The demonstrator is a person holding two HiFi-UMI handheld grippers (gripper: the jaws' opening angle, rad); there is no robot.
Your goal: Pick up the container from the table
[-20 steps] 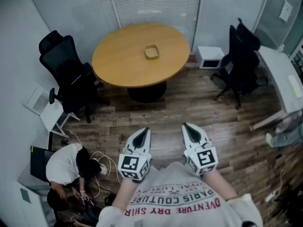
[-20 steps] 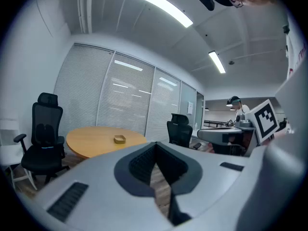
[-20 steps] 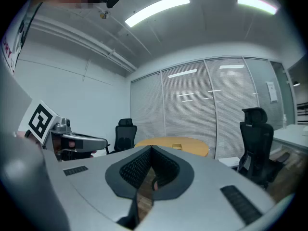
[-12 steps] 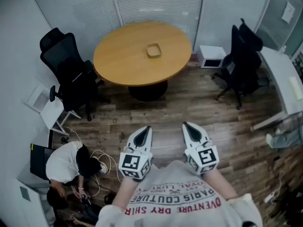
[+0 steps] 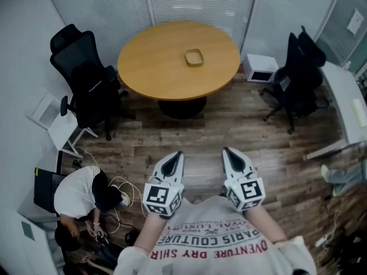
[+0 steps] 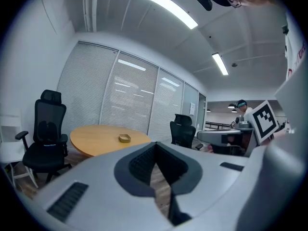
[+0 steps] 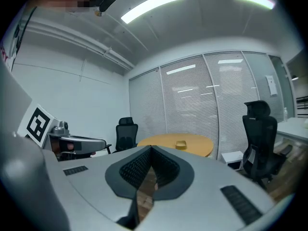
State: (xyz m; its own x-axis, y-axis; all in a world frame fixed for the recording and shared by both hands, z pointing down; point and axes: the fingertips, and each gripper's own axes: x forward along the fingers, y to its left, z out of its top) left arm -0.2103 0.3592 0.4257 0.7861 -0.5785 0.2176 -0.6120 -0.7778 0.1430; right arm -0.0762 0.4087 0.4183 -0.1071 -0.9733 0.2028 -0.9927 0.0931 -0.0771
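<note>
A small tan container sits near the middle of a round wooden table across the room. Both grippers are held close to my chest, far from the table, above the wood floor. The left gripper and the right gripper both point toward the table, jaws shut and holding nothing. In the left gripper view the container shows on the table beyond the left gripper. In the right gripper view the container lies past the right gripper.
Black office chairs stand left and right of the table. A white box rests on the floor by the wall. A person crouches on the floor at the lower left among cables. A white desk runs along the right.
The head view has shifted slightly: table and container now sit a little higher and further right in the picture. Both grippers keep the same pose, shut.
</note>
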